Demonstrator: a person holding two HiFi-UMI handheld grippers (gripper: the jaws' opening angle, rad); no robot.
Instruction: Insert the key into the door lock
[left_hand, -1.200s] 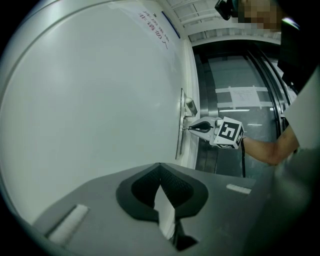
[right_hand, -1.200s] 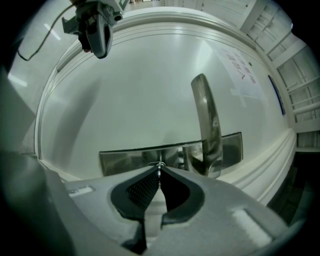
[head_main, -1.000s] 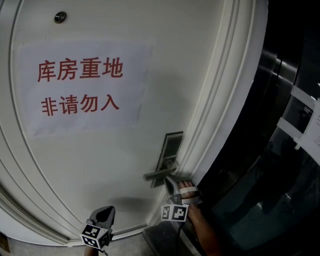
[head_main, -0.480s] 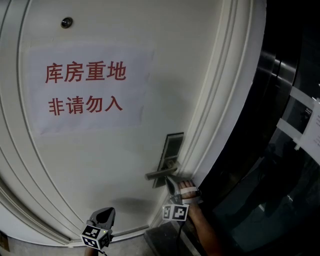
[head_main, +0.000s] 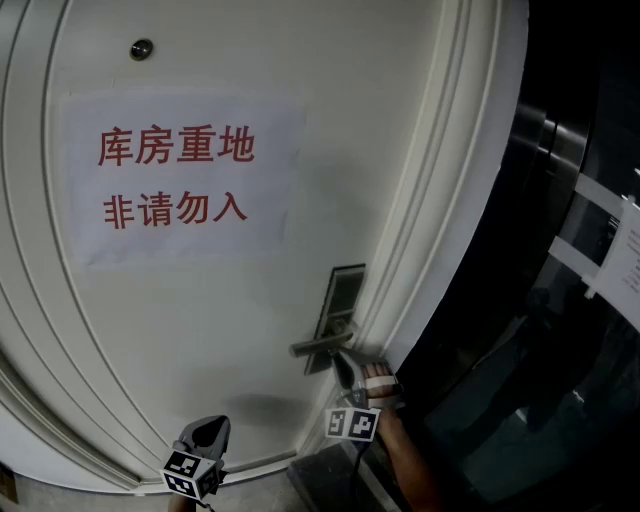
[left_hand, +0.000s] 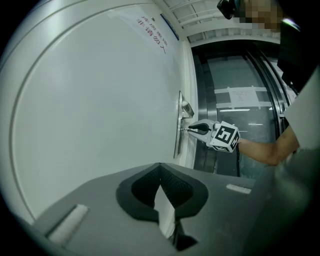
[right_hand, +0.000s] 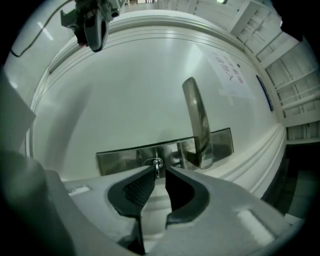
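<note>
The white door (head_main: 200, 330) carries a steel lock plate (head_main: 340, 300) with a lever handle (head_main: 320, 346). In the right gripper view a small silver key (right_hand: 157, 163) stands in the keyhole of the lock plate (right_hand: 120, 157), beside the handle (right_hand: 197, 125). My right gripper (right_hand: 159, 172) points at it; its jaws have just been opening and now stand parted, with the key head between the tips and a gap on each side. The left gripper view shows the right gripper (left_hand: 192, 129) at the plate (left_hand: 177, 125). My left gripper (head_main: 208, 430) hangs low and left of the lock, shut and empty.
A paper sign with red characters (head_main: 180, 180) is taped to the door, with a peephole (head_main: 141, 49) above it. To the right of the door frame stand dark glass panels (head_main: 560, 330) bearing a paper notice (head_main: 615, 250). A person's forearm (head_main: 410, 465) reaches to the right gripper.
The head view has drifted, so the sign and peephole sit slightly further right. Both grippers stay where they were at the door.
</note>
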